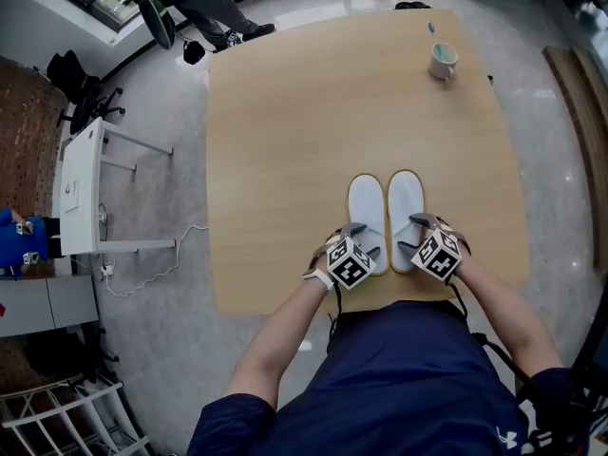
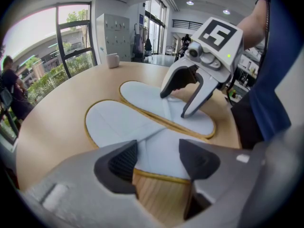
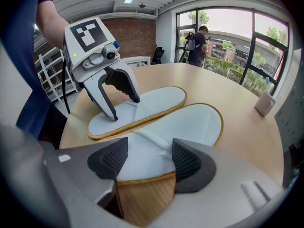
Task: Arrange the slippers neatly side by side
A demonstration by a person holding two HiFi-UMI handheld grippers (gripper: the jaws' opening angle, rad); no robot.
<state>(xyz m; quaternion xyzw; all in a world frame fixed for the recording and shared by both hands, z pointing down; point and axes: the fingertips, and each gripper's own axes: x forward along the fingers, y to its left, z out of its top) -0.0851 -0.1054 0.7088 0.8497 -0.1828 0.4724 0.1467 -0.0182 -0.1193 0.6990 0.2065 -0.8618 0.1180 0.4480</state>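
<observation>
Slippers (image 1: 367,218) laid side by side, touching, toes far, at near edge of wooden table (image 1: 304,112). Left gripper (image 1: 365,240) and right gripper (image 1: 412,234) held at heels, jaws wide apart, nothing gripped. Final alignment judged in hand; only small nudge, then withdrawal, called for.

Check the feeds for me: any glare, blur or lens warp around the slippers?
Head view: evenly lit, sharp on the slippers, table edges bowed, glare on the floor. Left gripper view: heavy fisheye, dark corners, window washed out, left gripper soft up close. Right gripper view: same warp, bright windows, right gripper blurred.
</observation>
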